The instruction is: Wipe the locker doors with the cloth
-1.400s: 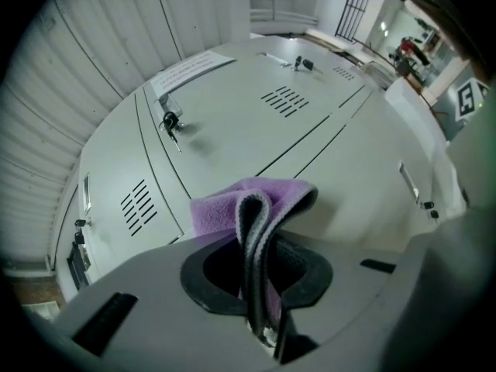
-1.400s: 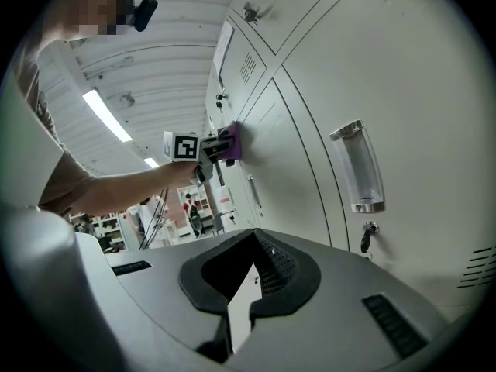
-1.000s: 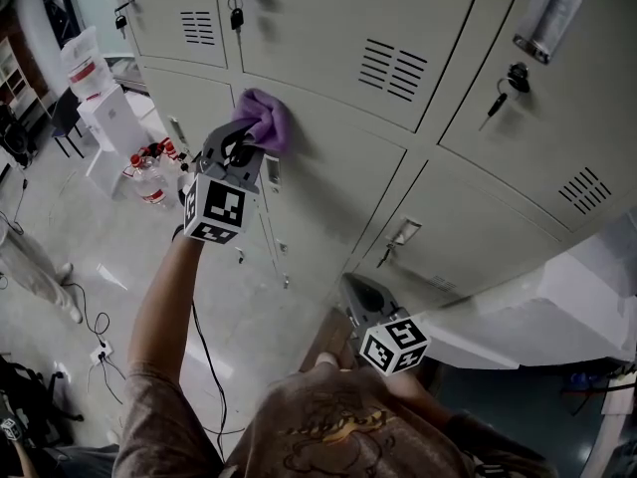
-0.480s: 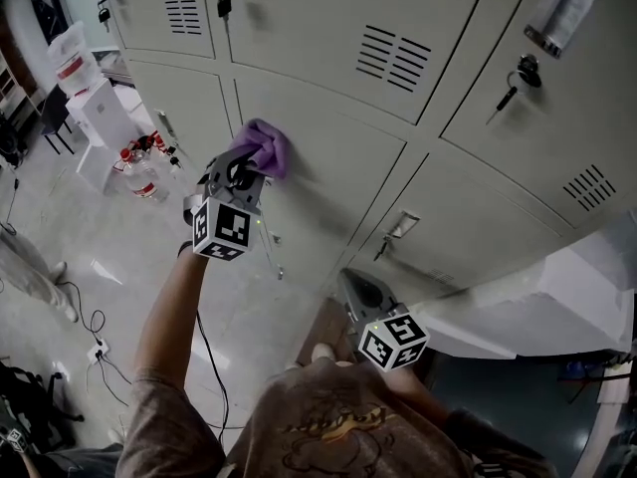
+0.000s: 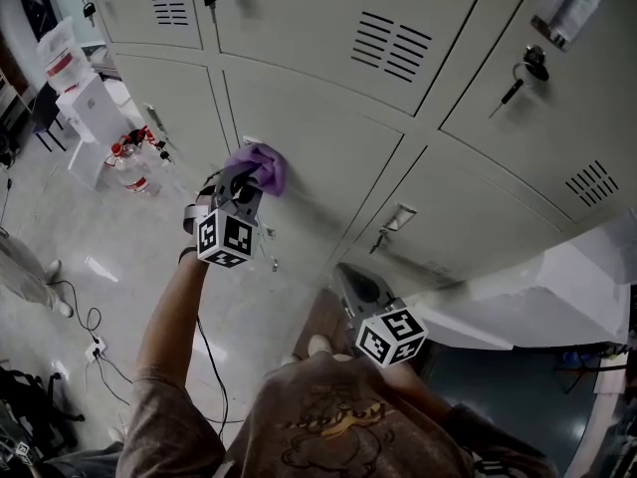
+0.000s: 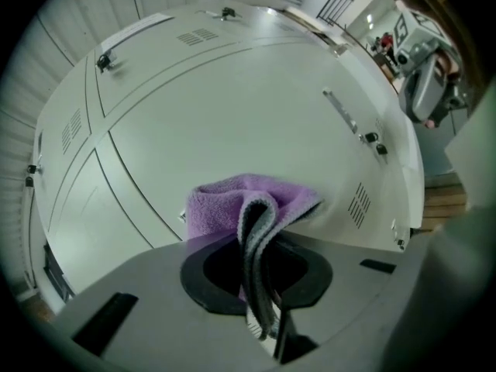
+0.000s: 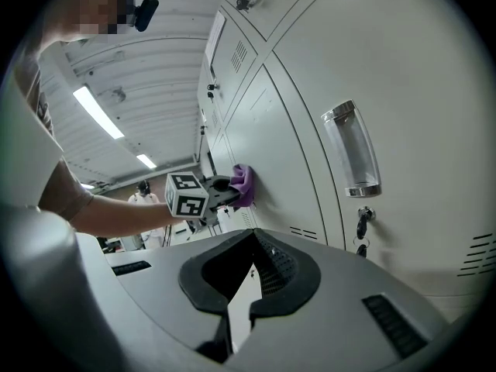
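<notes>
— Where's the cloth?
— The purple cloth [image 6: 248, 204] is clamped by a fold in the closed left gripper [image 5: 239, 185]. It's pressed on a grey locker door [image 5: 318, 147], centre-left of the head view.
— And the other?
— The right gripper [image 7: 236, 308] is low, jaws together, empty. Only its view shows the cloth side-on against the door, plus a chrome handle [image 7: 353, 149] and key [image 7: 361, 225] at right. Only the head view shows bottles [image 5: 129, 167] on the floor [image 5: 90, 257], upper left.

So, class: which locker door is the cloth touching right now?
The lower middle door, below the middle vent. The left gripper presses the cloth against its upper left corner. No other door is touched.
</notes>
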Available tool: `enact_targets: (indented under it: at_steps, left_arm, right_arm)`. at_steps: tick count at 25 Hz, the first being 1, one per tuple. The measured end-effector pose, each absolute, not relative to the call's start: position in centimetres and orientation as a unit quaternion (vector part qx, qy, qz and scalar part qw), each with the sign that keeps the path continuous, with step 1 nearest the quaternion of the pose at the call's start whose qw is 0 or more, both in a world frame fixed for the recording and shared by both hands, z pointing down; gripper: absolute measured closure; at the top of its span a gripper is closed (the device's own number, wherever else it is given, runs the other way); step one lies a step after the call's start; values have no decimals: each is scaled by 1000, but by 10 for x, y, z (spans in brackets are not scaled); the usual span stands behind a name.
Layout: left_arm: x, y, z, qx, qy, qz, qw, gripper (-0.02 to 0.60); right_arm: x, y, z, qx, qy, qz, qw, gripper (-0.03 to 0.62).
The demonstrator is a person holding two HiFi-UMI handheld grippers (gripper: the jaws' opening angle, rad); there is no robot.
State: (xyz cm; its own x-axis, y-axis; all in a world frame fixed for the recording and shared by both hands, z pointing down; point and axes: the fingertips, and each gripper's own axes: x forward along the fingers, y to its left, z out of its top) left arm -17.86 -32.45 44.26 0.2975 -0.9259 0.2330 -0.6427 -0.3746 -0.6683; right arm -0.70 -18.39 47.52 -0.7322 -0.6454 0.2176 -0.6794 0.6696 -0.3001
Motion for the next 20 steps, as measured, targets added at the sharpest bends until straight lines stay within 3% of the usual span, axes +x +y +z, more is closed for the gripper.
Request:
enact_targets:
  at_steps: [13, 20]
  left_arm:
    - [-177, -324, 492, -776, 498, -316, 224, 541]
    - [-172, -324, 551, -784, 476, -354, 183, 541]
  right_arm:
    - [0, -175, 483, 370, -908, 185, 68, 597]
    - [4, -171, 481, 375, -906, 181, 72, 597]
